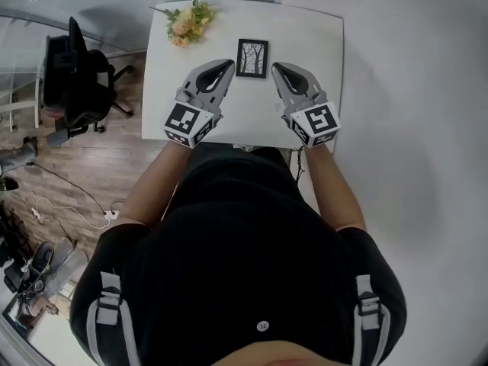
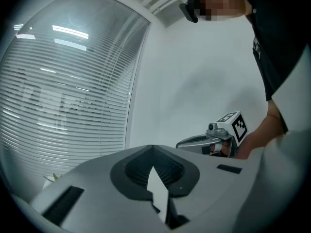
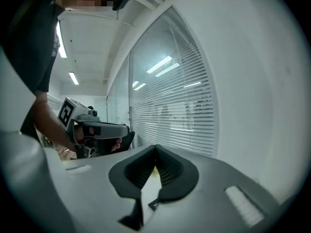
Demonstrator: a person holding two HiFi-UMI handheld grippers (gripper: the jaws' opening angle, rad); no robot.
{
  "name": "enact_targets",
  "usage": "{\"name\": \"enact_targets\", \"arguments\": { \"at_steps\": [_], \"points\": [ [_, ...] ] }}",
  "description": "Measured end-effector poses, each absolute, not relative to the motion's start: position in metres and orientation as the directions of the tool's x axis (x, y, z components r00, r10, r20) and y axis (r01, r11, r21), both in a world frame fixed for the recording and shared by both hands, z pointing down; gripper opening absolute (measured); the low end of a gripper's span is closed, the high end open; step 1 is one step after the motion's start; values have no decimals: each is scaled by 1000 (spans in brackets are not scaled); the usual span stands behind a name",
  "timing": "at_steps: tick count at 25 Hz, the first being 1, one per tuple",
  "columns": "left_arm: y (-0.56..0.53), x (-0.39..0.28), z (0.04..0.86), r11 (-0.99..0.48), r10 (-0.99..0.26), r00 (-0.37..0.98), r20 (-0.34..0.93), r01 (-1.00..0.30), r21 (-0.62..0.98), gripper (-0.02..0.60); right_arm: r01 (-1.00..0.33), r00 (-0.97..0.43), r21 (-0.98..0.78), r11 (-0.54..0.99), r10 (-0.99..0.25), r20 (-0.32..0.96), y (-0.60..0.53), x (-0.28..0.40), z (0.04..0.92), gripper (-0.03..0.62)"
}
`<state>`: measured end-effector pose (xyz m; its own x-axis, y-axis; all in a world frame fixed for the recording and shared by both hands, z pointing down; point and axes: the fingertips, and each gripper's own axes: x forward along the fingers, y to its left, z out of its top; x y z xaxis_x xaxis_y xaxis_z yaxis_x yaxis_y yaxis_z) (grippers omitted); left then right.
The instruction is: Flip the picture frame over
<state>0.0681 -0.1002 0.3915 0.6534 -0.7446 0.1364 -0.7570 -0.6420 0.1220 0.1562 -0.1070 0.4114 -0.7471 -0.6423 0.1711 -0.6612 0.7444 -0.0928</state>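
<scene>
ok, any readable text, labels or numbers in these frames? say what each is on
No readable words or numbers anywhere.
Marker cubes on the left gripper and right gripper: black-and-white square patterns only, no lettering.
Picture frame: picture of bare trees, no caption visible.
Person's black shirt: small white chest print, too blurred to read.

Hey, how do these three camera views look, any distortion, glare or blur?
Head view: fisheye bows the white table, light even, picture frame sharp. Left gripper view: dark corner vignette, blinds curve, lamp reflections streak the glass partition. Right gripper view: same vignette, ceiling lights blown out white.
</scene>
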Motion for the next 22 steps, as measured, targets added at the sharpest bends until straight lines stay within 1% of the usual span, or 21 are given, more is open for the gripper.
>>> {"name": "enact_targets", "arguments": {
  "at_steps": [7, 14, 22],
  "points": [
    [-84, 71, 373, -655, -744, 660, 107, -751, 80, 2, -651, -758, -92, 753, -642, 116, -95, 159, 381, 11],
    [-84, 76, 352, -665, -741, 667, 79, -745, 49, 2, -641, -767, -71, 764, -634, 96, -94, 155, 362, 9],
    [-88, 73, 345, -669, -739, 671, 70, -742, 48, 2, -638, -770, -72, 767, -635, 68, -98, 148, 348, 9]
  ]
}}
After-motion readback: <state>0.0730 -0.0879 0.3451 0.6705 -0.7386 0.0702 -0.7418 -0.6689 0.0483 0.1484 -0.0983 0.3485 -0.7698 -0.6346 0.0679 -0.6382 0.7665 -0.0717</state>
